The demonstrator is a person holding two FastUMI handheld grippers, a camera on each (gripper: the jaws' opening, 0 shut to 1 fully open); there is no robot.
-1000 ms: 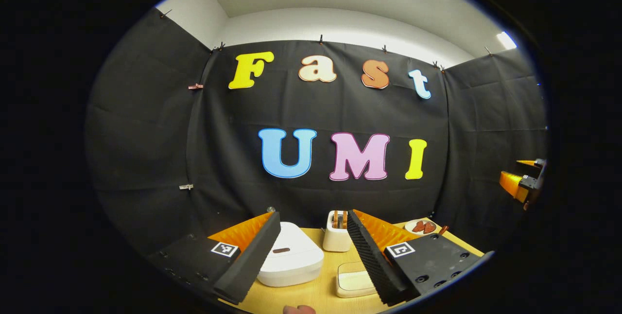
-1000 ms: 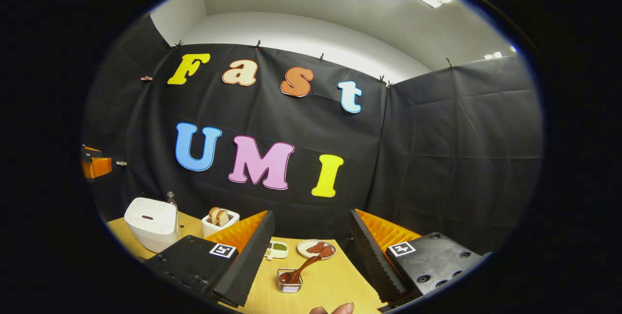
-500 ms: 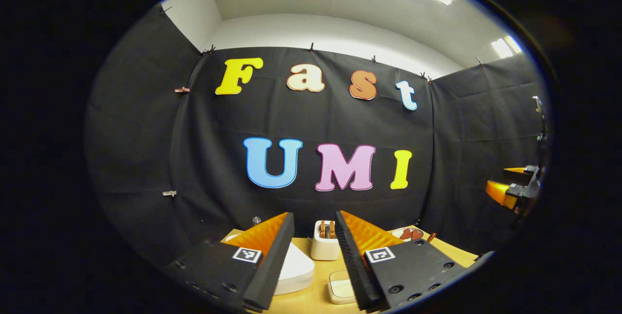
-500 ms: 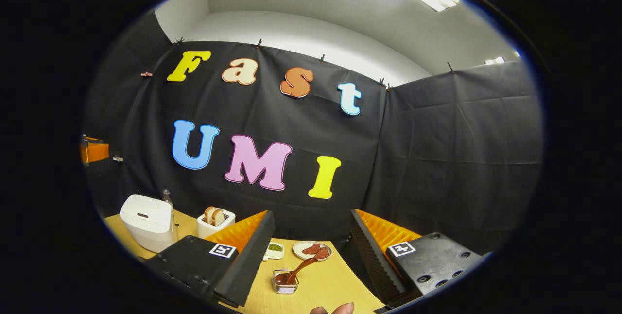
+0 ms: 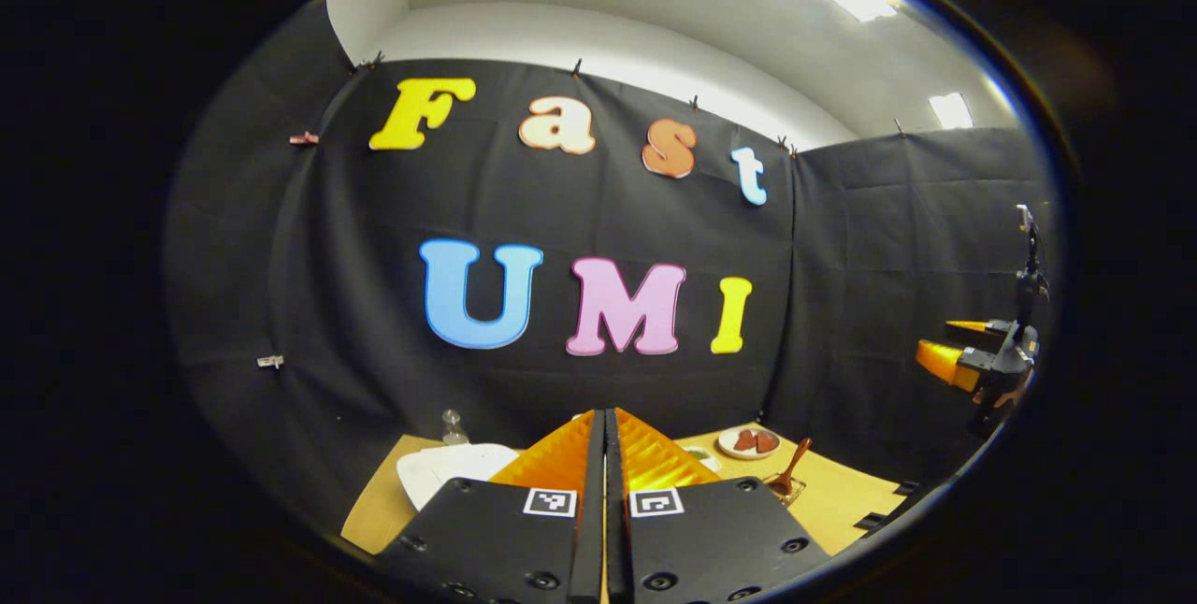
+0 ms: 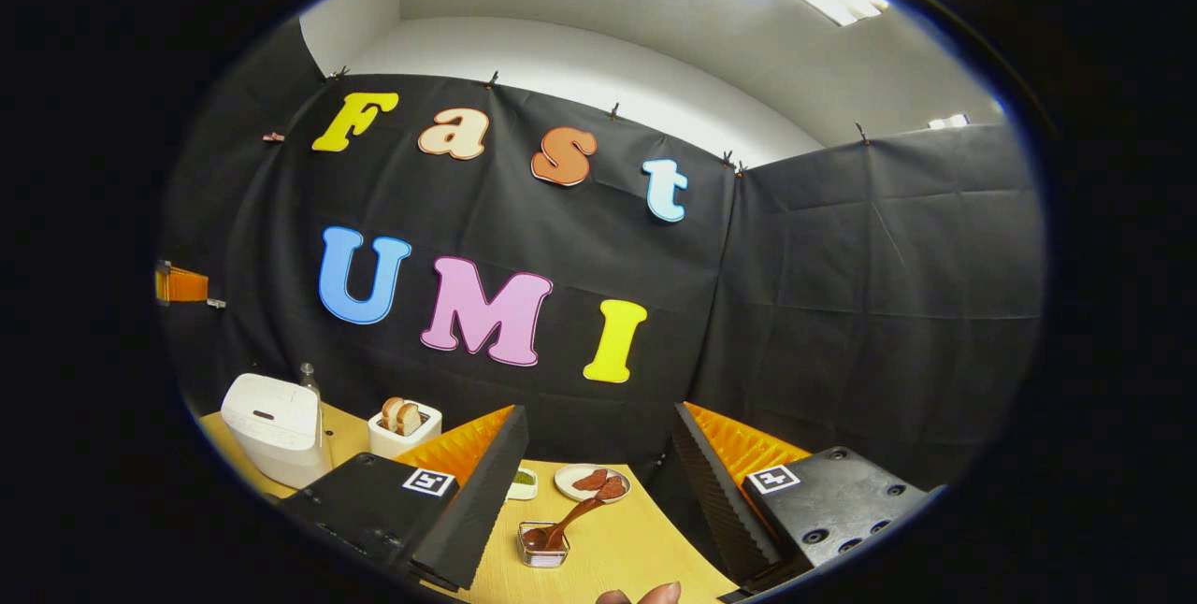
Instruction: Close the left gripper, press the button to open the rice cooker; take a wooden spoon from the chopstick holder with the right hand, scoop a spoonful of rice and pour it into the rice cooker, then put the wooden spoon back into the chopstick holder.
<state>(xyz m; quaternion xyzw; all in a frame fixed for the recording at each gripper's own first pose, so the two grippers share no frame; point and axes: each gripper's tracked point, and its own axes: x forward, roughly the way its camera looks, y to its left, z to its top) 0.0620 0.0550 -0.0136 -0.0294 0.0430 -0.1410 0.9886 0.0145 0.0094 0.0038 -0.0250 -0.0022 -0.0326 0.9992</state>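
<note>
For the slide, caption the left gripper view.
Left gripper fingers shut, above the table beside the rice cooker.

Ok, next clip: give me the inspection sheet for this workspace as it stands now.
Surface: wooden table, bare at the front.
Job's things: white rice cooker, lid down; wooden spoon standing in a small clear holder.
Clutter: toaster with bread, plate of reddish food, small dish of greens, bottle.
Grippers: left claw shut, empty; right claw open, empty.
Cables: nothing seen.
Surroundings: black cloth wall.
</note>
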